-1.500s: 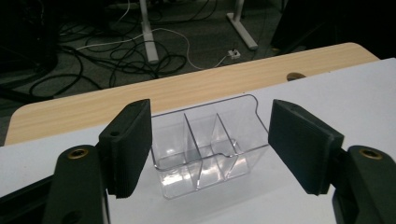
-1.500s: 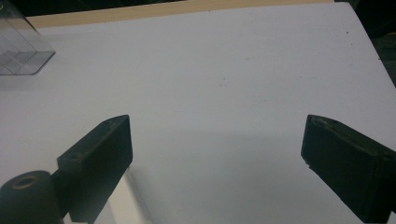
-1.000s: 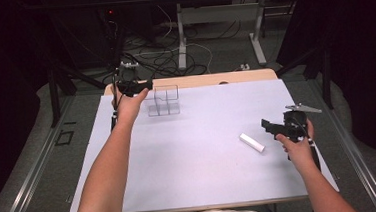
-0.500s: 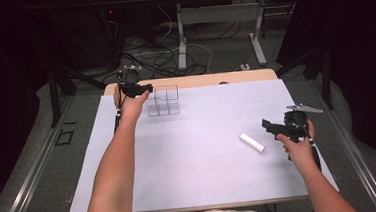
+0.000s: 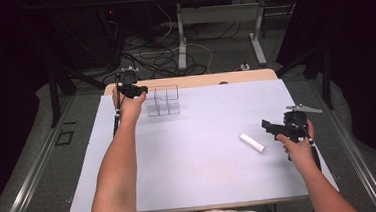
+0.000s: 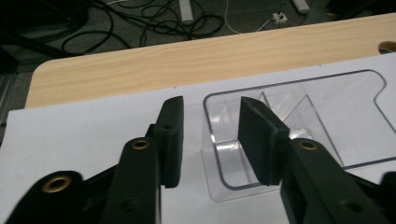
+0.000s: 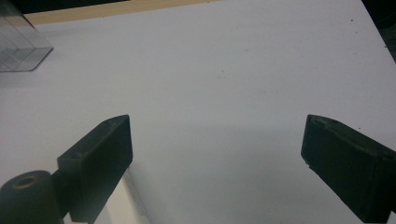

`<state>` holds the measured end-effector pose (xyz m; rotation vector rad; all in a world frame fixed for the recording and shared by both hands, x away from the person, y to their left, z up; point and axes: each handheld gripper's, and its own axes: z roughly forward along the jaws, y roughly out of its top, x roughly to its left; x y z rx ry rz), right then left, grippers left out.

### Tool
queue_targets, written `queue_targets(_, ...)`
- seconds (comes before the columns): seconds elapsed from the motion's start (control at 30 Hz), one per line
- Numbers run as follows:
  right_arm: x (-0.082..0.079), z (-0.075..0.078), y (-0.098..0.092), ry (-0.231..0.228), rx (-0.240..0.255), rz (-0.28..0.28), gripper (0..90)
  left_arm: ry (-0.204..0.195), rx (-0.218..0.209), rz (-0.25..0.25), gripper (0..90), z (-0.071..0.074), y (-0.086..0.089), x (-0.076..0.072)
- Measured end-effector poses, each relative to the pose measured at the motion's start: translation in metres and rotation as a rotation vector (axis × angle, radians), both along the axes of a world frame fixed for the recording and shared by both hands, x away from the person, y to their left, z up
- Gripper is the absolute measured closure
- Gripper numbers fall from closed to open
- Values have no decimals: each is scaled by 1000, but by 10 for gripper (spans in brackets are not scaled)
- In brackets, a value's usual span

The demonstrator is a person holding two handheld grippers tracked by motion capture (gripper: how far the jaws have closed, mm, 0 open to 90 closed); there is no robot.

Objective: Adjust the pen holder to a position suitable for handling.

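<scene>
A clear plastic box with dividers (image 5: 164,101) stands at the back left of the white sheet (image 5: 205,160). My left gripper (image 5: 140,91) is at the box's left end. In the left gripper view its jaws (image 6: 210,105) straddle the box's end wall (image 6: 205,140), one outside and one inside. They have just been closing, and a gap still shows on each side of the wall. A white cylinder (image 5: 252,142) lies on the sheet at the right. My right gripper (image 5: 269,127) hovers just right of it, open wide (image 7: 217,126) with nothing between its fingers. The cylinder's end (image 7: 122,205) shows by its left jaw.
A strip of bare wooden tabletop (image 5: 209,79) runs behind the sheet. Beyond it, cables (image 5: 172,57) and desk legs (image 5: 181,36) lie on the dark floor. The clear box's corner (image 7: 21,51) shows at the far left of the right gripper view.
My left gripper has come down a little onto the left end of the clear box. The right gripper and the white cylinder have stayed put.
</scene>
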<state>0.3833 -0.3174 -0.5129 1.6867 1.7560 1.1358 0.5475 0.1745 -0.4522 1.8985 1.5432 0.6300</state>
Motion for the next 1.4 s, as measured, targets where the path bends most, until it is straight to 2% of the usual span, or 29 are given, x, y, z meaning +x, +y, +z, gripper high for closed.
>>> queue_targets(0.07,0,-1,0,1,-4,-1,85,18,-10,21,659,-3,3,0)
queue_targets(0.2,0,-1,-1,-2,-11,6,85,45,0,38,695,-5,4,0)
queue_targets(0.23,0,-1,0,0,-10,6,86,48,-12,36,716,-5,5,0)
queue_targets(0.43,0,-2,1,9,-1,7,86,50,-23,33,771,-5,4,0)
queue_targets(0.63,1,-2,1,8,-6,11,86,64,-57,28,785,-4,4,0)
queue_targets(0.73,1,-3,1,8,-13,15,86,69,-60,20,793,-5,1,0)
queue_targets(1.0,1,-3,2,11,-10,20,86,87,-55,27,816,-12,-4,3)
queue_targets(1.07,1,-3,2,12,-9,20,86,108,-43,33,820,-14,-5,4)
queue_targets(1.23,1,-3,2,12,-9,22,86,125,-35,37,828,-17,-6,5)
queue_targets(1.4,1,-3,2,13,-9,22,86,121,-36,35,830,-18,-6,4)
